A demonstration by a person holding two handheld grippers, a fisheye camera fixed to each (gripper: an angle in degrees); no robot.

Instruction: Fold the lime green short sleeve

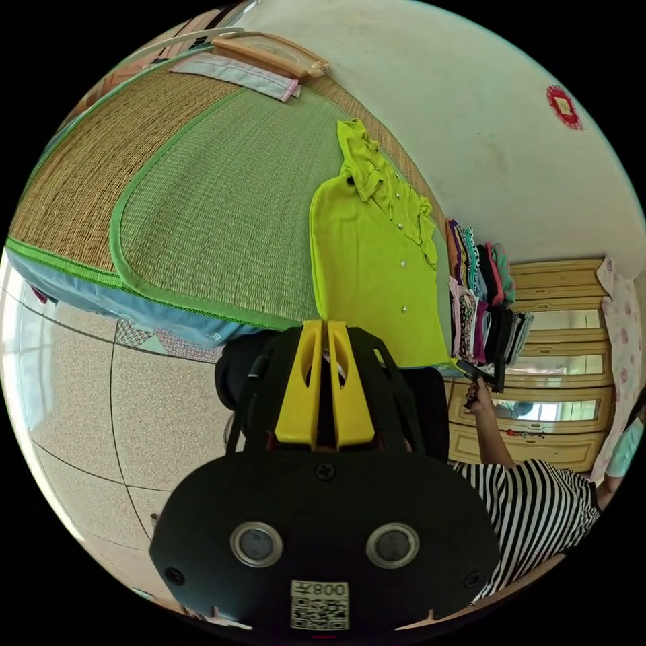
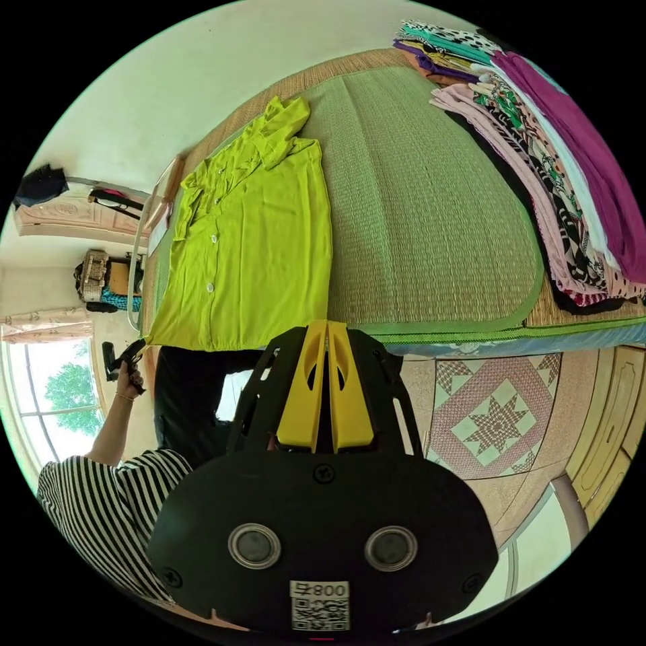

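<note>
The lime green short sleeve shirt (image 1: 373, 269) lies flat and buttoned on the green woven mat (image 1: 222, 215), collar far from me and hem at the bed's near edge. My left gripper (image 1: 326, 324) is shut on one hem corner. The right gripper (image 1: 481, 377), held in a hand, sits at the other hem corner. In the right gripper view the shirt (image 2: 256, 249) spreads out above my right gripper (image 2: 328, 324), which is shut on its hem corner. There the left gripper (image 2: 123, 356) pinches the opposite corner.
A stack of folded clothes (image 1: 481, 296) (image 2: 558, 168) lies on the mat beside the shirt. A folded pink-edged cloth (image 1: 235, 74) rests at the bed's far end. A person in a striped top (image 1: 531, 511) stands at the bed's edge, over tiled floor (image 1: 87, 404), near a wooden wardrobe (image 1: 558, 350).
</note>
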